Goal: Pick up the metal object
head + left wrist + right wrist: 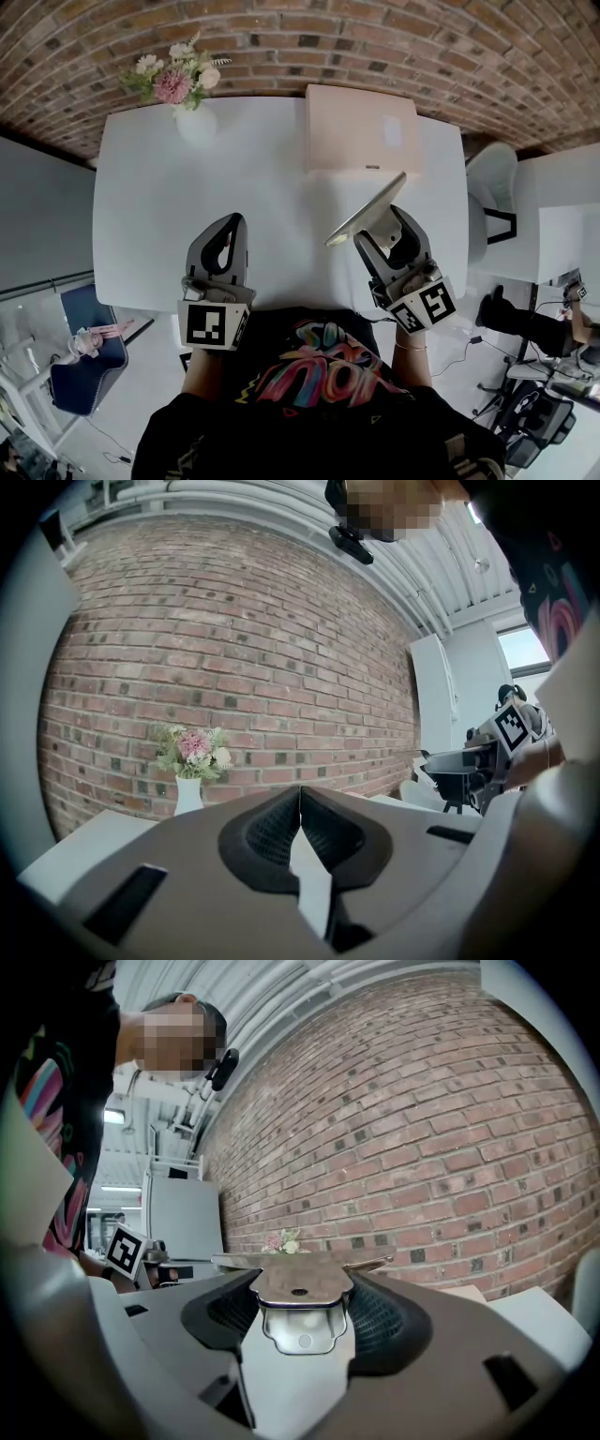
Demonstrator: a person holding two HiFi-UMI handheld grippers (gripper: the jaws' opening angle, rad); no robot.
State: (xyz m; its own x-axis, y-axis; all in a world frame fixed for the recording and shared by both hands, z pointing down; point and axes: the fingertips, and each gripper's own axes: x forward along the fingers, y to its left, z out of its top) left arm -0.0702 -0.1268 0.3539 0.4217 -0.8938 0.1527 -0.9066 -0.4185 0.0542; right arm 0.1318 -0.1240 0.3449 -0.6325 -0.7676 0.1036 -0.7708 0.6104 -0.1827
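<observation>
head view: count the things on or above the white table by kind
white vase of pink and white flowers: 1
pale pink flat box: 1
flat shiny metal object: 1
grey tongs: 2, left tongs shut and empty, right tongs gripping the metal object
total: 5

Left hand-held gripper closed; right hand-held gripper clamped.

The metal object was a thin, flat, shiny plate with a narrower tab that had a small hole in it. The jaws of the right gripper were clamped on that tab. It sat tilted at about 2 o'clock from the head view's middle, its long edge running from 7 to 1 o'clock.
</observation>
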